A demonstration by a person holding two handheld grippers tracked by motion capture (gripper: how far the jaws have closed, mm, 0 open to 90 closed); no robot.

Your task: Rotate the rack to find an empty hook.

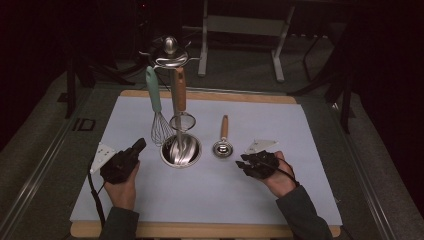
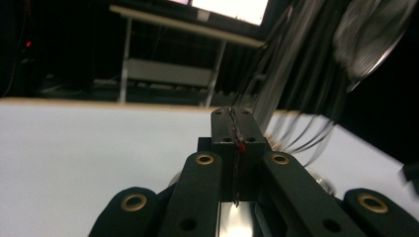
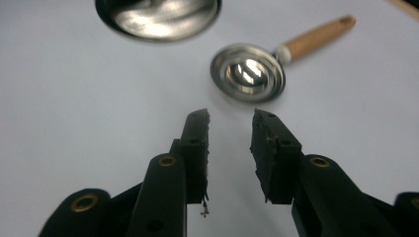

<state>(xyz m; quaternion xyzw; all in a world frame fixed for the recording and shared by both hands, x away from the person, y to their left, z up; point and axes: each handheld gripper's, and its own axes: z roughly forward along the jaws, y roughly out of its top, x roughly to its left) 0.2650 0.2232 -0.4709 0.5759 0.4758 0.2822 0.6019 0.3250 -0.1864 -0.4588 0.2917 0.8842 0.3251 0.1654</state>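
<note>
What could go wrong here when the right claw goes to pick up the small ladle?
1. The ladle lies flat on the table; the open right claw may only push its round metal bowl away.
2. The utensil stand with its hanging whisk is close beside the ladle, so a lifted handle could knock it.

One camera sits high above my side of the table (image 1: pixel 300 150) and looks forward and down. The camera on my left gripper (image 2: pixel 236 148) looks flat across the white mat, very close to the blurry whisk (image 2: pixel 296 113). The camera on my right gripper (image 3: pixel 230 143) looks down at the mat from close up. It sees the wooden-handled ladle (image 3: pixel 249 74) and the shiny stand base (image 3: pixel 158 17), which the high camera sees too.
</note>
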